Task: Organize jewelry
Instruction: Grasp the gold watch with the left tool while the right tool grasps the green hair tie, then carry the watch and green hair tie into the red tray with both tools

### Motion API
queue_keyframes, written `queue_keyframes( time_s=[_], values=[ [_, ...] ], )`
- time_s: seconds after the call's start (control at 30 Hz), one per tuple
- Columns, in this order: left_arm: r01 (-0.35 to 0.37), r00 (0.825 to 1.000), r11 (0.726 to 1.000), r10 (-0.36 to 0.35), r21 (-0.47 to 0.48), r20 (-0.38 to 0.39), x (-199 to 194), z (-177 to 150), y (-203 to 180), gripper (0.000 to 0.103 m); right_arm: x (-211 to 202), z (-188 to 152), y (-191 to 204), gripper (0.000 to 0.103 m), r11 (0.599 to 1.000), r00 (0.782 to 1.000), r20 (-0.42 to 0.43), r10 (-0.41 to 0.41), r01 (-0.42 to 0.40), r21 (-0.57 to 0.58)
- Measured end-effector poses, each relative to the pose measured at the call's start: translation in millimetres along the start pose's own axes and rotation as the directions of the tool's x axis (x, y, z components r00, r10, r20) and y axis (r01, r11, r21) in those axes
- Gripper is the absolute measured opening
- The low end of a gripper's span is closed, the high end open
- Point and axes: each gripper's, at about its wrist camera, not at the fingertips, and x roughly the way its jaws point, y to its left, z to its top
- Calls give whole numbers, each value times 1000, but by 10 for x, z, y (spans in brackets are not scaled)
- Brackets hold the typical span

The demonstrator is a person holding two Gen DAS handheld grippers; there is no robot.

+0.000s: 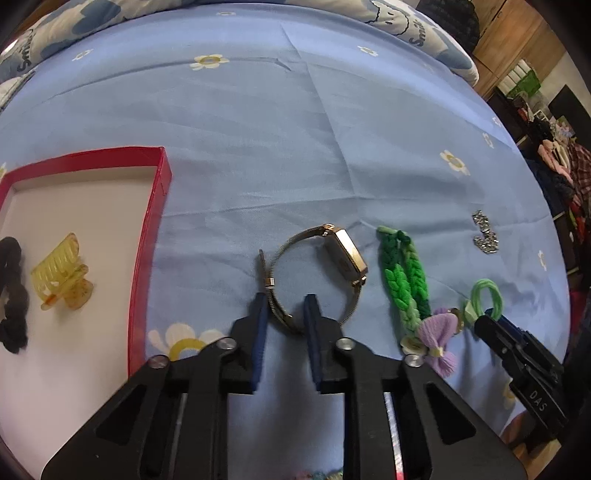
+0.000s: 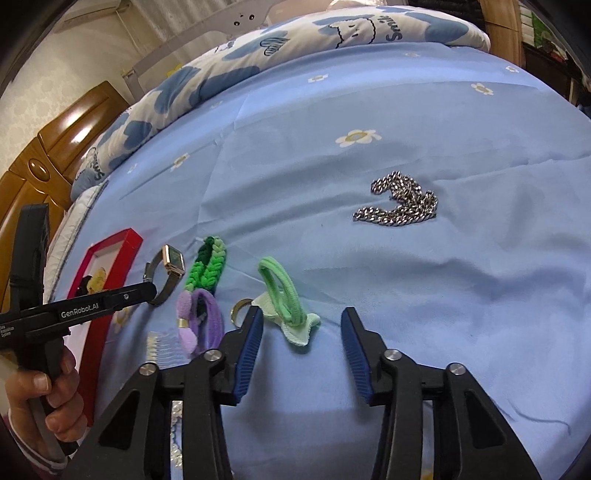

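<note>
A gold watch (image 1: 325, 266) with a mesh band lies on its side on the blue bedsheet; it also shows in the right wrist view (image 2: 168, 271). My left gripper (image 1: 286, 301) is open, its fingers on either side of the band's near part, not clamped. A red tray (image 1: 147, 229) at the left holds a yellow claw clip (image 1: 62, 277) and a black scrunchie (image 1: 13, 295). My right gripper (image 2: 301, 317) is open around a light green hair tie (image 2: 284, 295). A silver chain (image 2: 402, 205) lies farther right.
A green braided band (image 1: 402, 277), a purple bow tie (image 1: 437, 336) and a gold ring (image 2: 240, 310) lie between the watch and the hair tie. A comb-like clip (image 2: 160, 345) lies near the tray. A pillow (image 2: 332, 33) lines the far edge.
</note>
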Motion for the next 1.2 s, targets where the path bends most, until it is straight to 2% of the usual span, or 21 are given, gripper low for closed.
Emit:
queue_keyframes(
  time_s=[0.1,0.23,0.63,0.93,1.2],
  values=[
    [0,1000,1000,0,17,13,-15,-9,10,9,7,12,-9,21,1000,1000,-2,8,-8,-5],
    [21,1000,999,-22,27,20,-66,-34,17,6,-49,13,17,15,1000,1000,17,17,-17,-3],
    [81,993,997,-82,15,86,-569,-234,92,6,-365,23,193,15,997,995,66,75,-76,0],
    [77,984,997,-72,-27,164,-1016,-419,326,6,-471,-29,603,15,988,987,66,149,-146,-48],
    [68,978,993,-47,-93,205,-1212,-559,662,6,-455,-88,1015,15,974,979,40,202,-197,-108]
  ],
)
